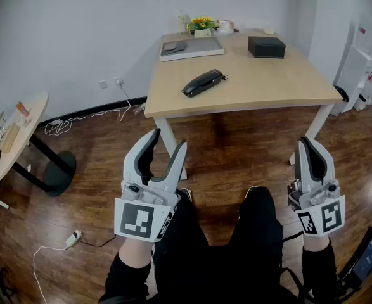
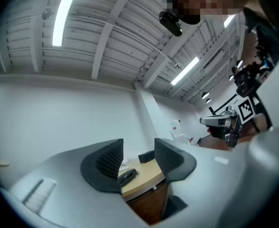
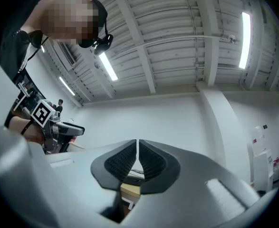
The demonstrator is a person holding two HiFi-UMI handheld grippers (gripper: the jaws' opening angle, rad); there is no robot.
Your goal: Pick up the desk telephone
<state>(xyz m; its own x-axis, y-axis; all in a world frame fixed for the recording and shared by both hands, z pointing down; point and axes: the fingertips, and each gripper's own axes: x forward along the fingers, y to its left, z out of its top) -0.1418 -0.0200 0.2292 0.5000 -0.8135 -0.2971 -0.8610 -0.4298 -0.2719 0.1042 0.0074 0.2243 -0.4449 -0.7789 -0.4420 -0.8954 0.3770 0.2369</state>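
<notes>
The black desk telephone [image 1: 203, 82] lies on the light wooden desk [image 1: 268, 84], far ahead of both grippers. It also shows small between the jaws as the telephone [image 2: 127, 175] in the left gripper view. My left gripper [image 1: 168, 139] hangs over the floor short of the desk's near left corner; its jaws stand apart and hold nothing [image 2: 138, 158]. At the lower right, my right gripper [image 1: 307, 143] is also over the floor, its pads nearly touching with nothing between them [image 3: 138, 158]. Both point slightly upward.
On the desk stand a black box [image 1: 266, 46], a grey tray [image 1: 191, 47] and yellow flowers [image 1: 201, 24]. A round side table [image 1: 14, 138] is at the left. A white cable and plug [image 1: 71, 238] lie on the wooden floor. A white cabinet [image 1: 363, 62] stands far right.
</notes>
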